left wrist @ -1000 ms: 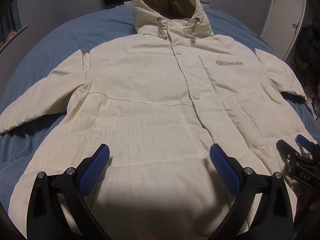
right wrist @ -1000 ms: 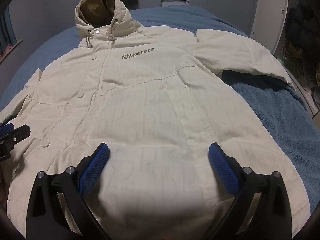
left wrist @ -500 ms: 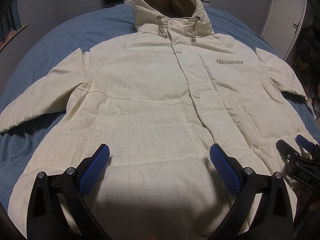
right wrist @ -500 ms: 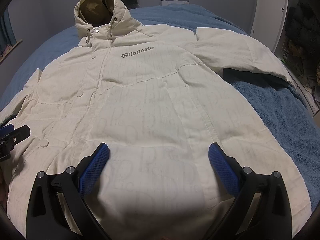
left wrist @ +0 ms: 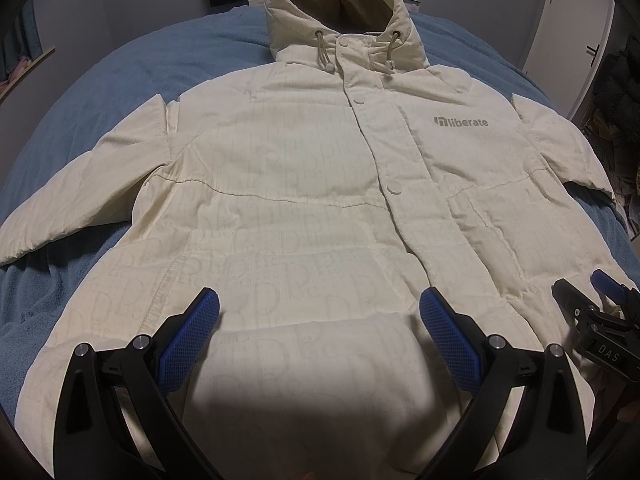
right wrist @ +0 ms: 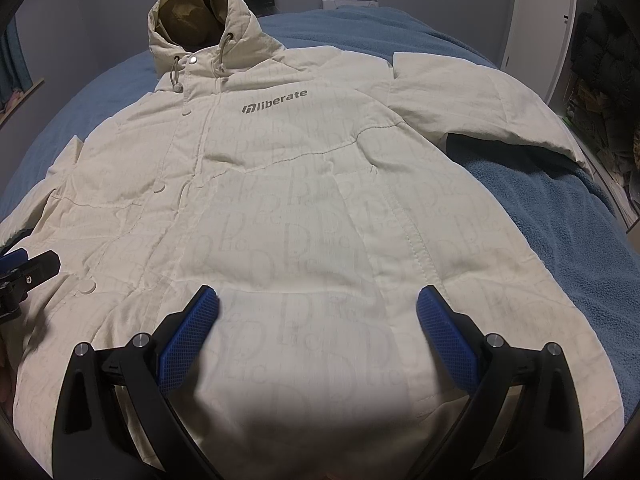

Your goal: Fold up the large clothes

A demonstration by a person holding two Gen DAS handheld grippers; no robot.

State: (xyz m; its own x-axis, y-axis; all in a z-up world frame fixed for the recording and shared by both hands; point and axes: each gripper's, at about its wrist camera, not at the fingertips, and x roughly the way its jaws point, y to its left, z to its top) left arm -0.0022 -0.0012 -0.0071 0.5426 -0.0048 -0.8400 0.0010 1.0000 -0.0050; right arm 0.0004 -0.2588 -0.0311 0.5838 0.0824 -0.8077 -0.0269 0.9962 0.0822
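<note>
a blue blanket [left wrist: 120, 80] covers the bed, and on it a cream hooded jacket [left wrist: 304, 184] lies flat on its back, front buttoned, both sleeves spread out to the sides and the hood [left wrist: 340, 4] at the far end. grey "liberate" lettering [left wrist: 461, 122] sits on the chest. the left gripper [left wrist: 320, 312] hovers over the lower hem, its blue pads [left wrist: 188, 340] spread wide with nothing between them. the right gripper [right wrist: 318, 308] hangs just beside it over the same hem, jaws likewise wide apart and empty, showing at the left view's right edge.
</note>
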